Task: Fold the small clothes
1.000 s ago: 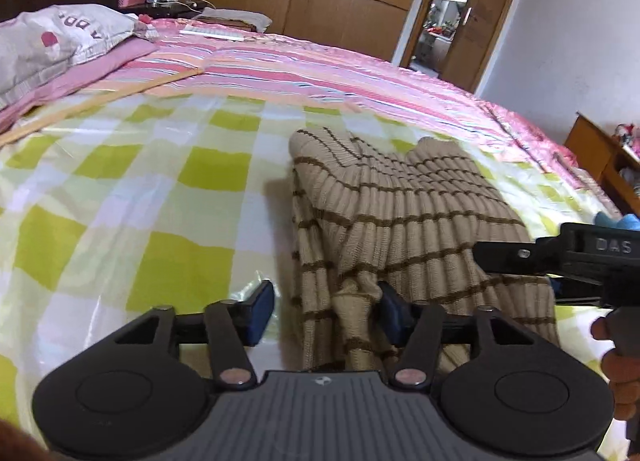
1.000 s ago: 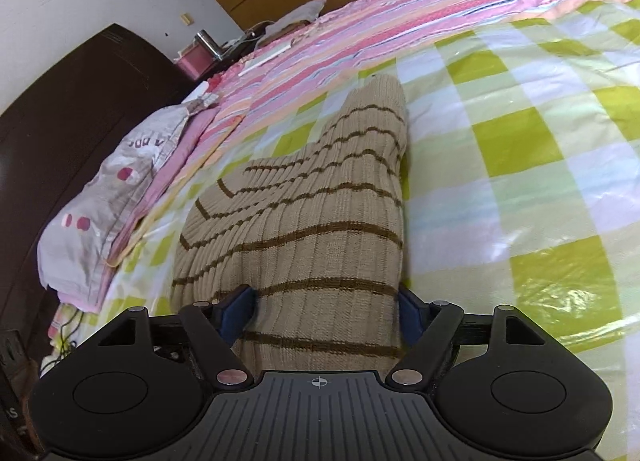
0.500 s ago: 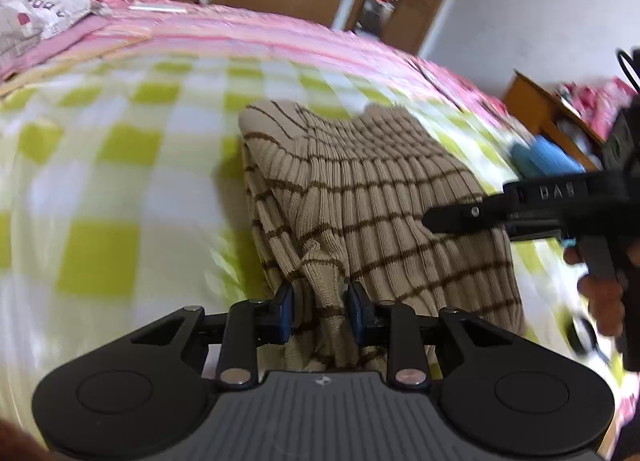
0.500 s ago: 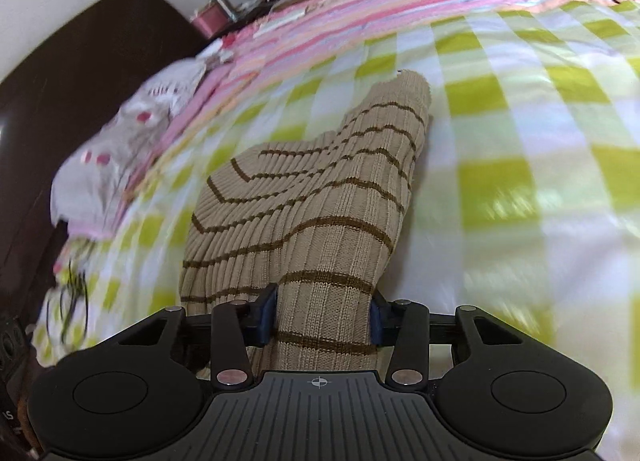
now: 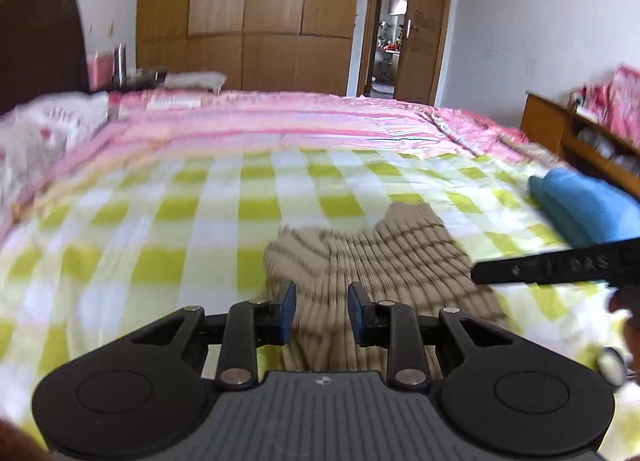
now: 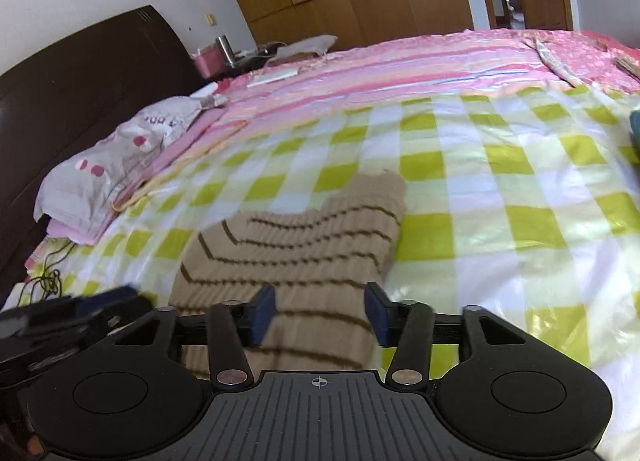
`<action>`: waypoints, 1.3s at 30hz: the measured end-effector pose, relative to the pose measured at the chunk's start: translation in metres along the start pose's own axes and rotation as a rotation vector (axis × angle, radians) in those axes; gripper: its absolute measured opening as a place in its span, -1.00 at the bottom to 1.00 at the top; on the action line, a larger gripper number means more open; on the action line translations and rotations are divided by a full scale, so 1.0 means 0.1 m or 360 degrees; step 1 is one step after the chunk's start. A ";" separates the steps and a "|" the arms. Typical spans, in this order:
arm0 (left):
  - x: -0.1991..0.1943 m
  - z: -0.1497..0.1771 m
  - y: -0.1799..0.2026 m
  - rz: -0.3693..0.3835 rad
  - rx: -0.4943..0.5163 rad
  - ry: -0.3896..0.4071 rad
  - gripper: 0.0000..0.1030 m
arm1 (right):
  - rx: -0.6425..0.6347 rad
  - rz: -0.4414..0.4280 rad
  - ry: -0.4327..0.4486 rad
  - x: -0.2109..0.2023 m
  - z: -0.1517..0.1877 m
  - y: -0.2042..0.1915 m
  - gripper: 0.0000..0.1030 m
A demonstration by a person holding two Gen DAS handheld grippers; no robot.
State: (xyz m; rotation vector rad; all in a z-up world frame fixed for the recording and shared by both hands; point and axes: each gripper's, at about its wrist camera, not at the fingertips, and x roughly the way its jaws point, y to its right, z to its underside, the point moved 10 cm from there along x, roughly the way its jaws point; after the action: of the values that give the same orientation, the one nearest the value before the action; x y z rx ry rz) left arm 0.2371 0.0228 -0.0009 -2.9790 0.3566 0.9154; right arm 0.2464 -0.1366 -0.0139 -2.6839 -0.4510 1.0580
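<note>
Each hand-held gripper pinches the near edge of the striped sweater.

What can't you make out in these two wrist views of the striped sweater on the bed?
- Left wrist view: near hem of the striped sweater hidden behind the left gripper; motion blur smears the stripes.
- Right wrist view: hem hidden behind the closing right gripper; whether its pads pinch the knit is unclear.
- Blue folded cloth: cut off by the edge.
</note>
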 end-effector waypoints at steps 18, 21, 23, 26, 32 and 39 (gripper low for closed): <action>0.51 0.11 -0.27 -0.0184 -0.0030 -0.0152 -0.40 | 0.0048 0.0060 -0.0063 0.33 0.08 0.06 -0.47; 0.27 0.12 -0.24 -0.0148 -0.0051 -0.0132 -0.40 | 0.0028 0.0048 -0.0032 0.10 0.09 0.02 -0.41; 0.12 0.17 -0.19 -0.0120 -0.0064 -0.0128 -0.40 | 0.0005 0.0028 -0.0032 -0.05 0.18 -0.05 -0.41; -0.09 0.32 -0.09 -0.0073 -0.0084 -0.0145 -0.40 | -0.0038 0.0013 -0.0059 -0.19 0.36 -0.15 -0.41; -0.19 0.69 0.01 -0.0102 -0.0011 -0.0264 -0.40 | -0.0090 0.0074 -0.0149 -0.20 0.72 -0.21 -0.41; -0.20 0.83 -0.08 -0.0160 -0.0069 -0.0316 -0.34 | -0.0073 0.0182 -0.0218 -0.09 0.86 -0.05 -0.40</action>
State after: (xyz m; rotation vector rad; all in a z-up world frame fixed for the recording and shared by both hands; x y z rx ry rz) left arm 0.1768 0.0412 -0.0596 -2.8779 0.1834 1.2076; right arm 0.1796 -0.1278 -0.0678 -2.7162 -0.3526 1.2844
